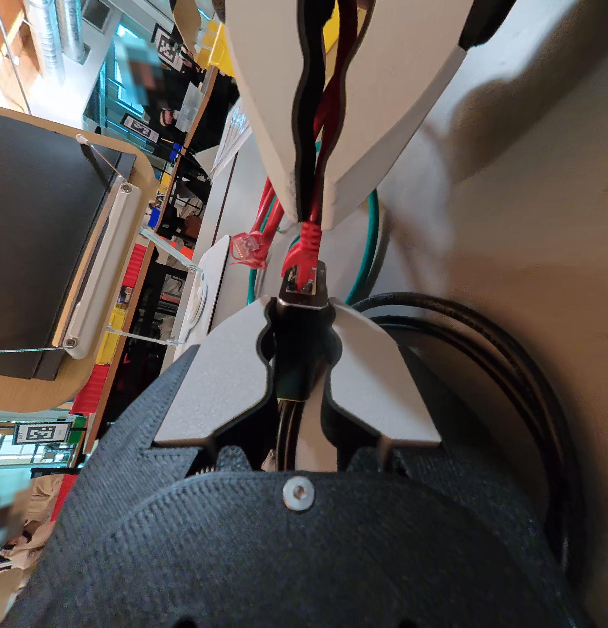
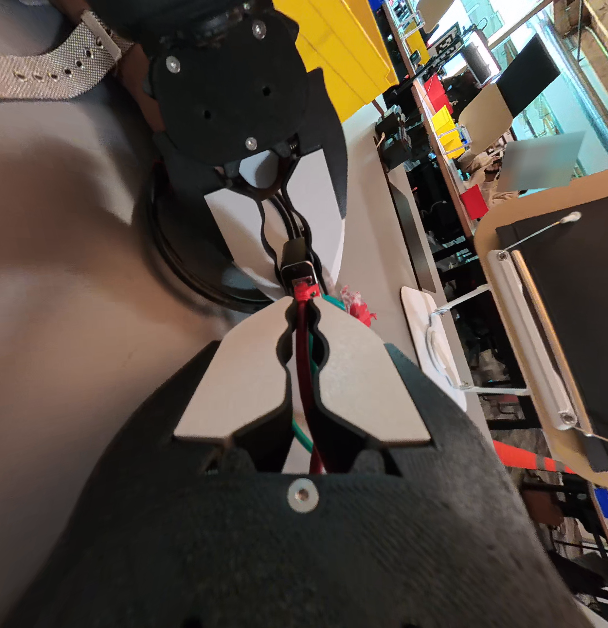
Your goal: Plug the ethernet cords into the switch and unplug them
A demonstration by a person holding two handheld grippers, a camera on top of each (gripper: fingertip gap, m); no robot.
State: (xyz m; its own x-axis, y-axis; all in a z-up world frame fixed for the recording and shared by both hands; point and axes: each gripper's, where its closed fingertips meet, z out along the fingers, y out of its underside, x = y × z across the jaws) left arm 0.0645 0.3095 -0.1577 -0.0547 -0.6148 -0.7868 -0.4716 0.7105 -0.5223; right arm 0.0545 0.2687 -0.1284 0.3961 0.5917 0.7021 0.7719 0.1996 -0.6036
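**A:** What fills most of the frame for you?

**B:** The pale table (image 1: 500,170), running up the right side of my left wrist view. On it, at lower right, lies a coil of black cable (image 1: 493,326). A green cord (image 1: 372,238) loops behind the centre.

**A:** And your grippers?

**B:** My left gripper (image 1: 301,306) comes up from the bottom centre, its 2 fingers closed on the switch (image 1: 304,289), a small dark block with a port facing up the frame. My right gripper (image 1: 309,217) comes down from the top centre, pinched narrow on the red cord (image 1: 321,190) just behind its plug.

**A:** Where is the plug?

**B:** The red plug (image 1: 304,255) sits at the mouth of the switch's port, at frame centre. I cannot tell whether it is fully seated.

**A:** Same from the other side?

**B:** Yes. In the right wrist view my right gripper (image 2: 301,300) holds the red cord (image 2: 304,373) at centre, the plug (image 2: 304,292) touching the switch (image 2: 296,268) just above, which my left gripper (image 2: 292,261) clamps from the upper centre.

**A:** Anything smaller?

**B:** 1 loose plug (image 1: 248,248), red and clear, lies on the table just left of centre.
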